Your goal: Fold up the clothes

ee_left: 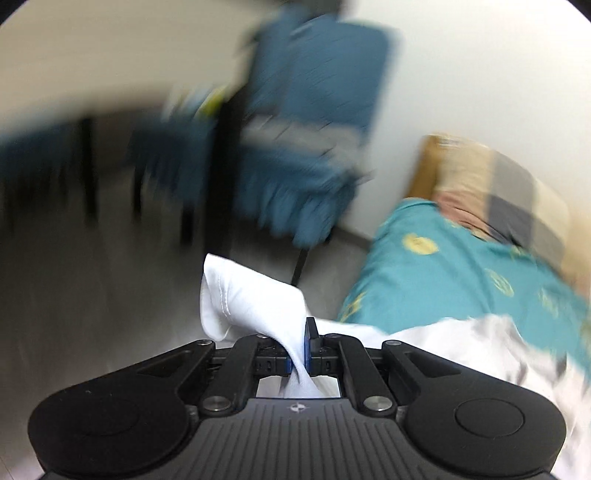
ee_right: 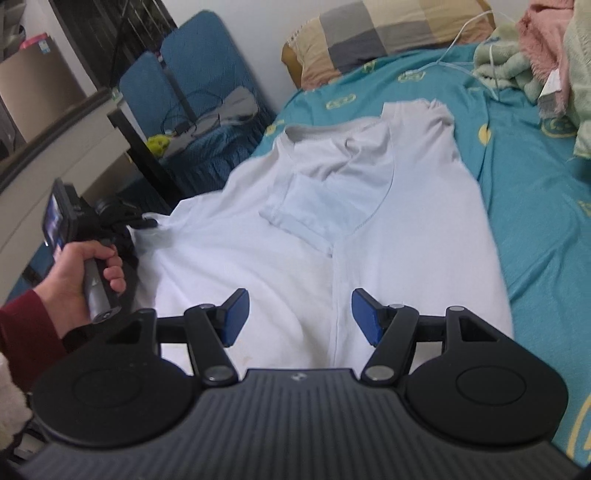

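T-shirt (ee_right: 332, 229) flat on bed (ee_right: 535, 221), pillow (ee_right: 380, 33) behind it at the head, towel pile (ee_right: 535, 62) far right, chairs (ee_right: 199, 81) left beside bed.

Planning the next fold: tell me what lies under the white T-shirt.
The white T-shirt lies spread on a teal patterned bedsheet, which shows around its far and right edges. Whatever is beneath its middle is covered.
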The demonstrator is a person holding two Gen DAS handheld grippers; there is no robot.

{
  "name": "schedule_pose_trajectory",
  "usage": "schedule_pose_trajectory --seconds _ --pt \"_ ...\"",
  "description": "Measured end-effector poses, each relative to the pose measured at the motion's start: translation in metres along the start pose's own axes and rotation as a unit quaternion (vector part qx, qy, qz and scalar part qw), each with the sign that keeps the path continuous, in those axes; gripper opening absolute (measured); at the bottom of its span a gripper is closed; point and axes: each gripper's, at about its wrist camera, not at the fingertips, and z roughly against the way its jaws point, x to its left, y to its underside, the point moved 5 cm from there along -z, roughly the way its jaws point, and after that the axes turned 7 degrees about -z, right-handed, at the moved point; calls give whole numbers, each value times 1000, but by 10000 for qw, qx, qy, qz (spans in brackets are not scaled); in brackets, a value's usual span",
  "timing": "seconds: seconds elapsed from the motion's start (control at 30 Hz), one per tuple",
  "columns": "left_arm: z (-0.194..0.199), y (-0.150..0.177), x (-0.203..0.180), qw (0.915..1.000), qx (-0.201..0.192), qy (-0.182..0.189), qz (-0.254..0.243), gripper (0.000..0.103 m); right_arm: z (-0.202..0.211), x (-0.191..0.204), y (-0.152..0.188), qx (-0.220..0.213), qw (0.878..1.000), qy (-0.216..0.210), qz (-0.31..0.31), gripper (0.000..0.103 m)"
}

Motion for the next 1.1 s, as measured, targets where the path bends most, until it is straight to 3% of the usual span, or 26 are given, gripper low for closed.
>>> schedule_pose_trajectory --seconds 0.07,0.13,0.27,0.37,0.47,0.63,0.67,0.77,0.9,1.1 --pt "18 -19 -39 9964 -297 -18 -789 6 6 -3 -5 -116 9999 57 -58 64" --pt "36 -28 -82 9873 -514 129 -1500 6 12 -9 -10 -192 9996 91 -178 64" --pt "65 -13 -166 9567 -830 513 -2744 6 23 -27 -20 -395 9976 288 -486 64" --pt "76 15 -220 9408 -790 890 -3173 6 31 -46 -30 -582 9942 455 -775 64" --pt "76 46 -261 9316 -545 1212 -3383 7 36 -65 -38 -706 9902 595 -1051 66" --pt "62 91 -288 9298 -214 1346 -3418 18 39 -79 -41 -831 9869 628 -1235 66" --pt "59 97 -285 9309 -169 1353 -3390 23 39 -80 -42 -838 9868 611 -1246 66" --pt "65 105 -273 9350 -88 1400 -3256 53 39 -82 -43 -884 9863 532 -1288 66" --pt "111 109 -228 9462 -17 1541 -2845 64 40 -81 -45 -961 9862 364 -1300 66" --pt "225 114 -157 9638 160 1554 -2163 72 43 -66 -45 -1050 9887 -109 -1063 66"
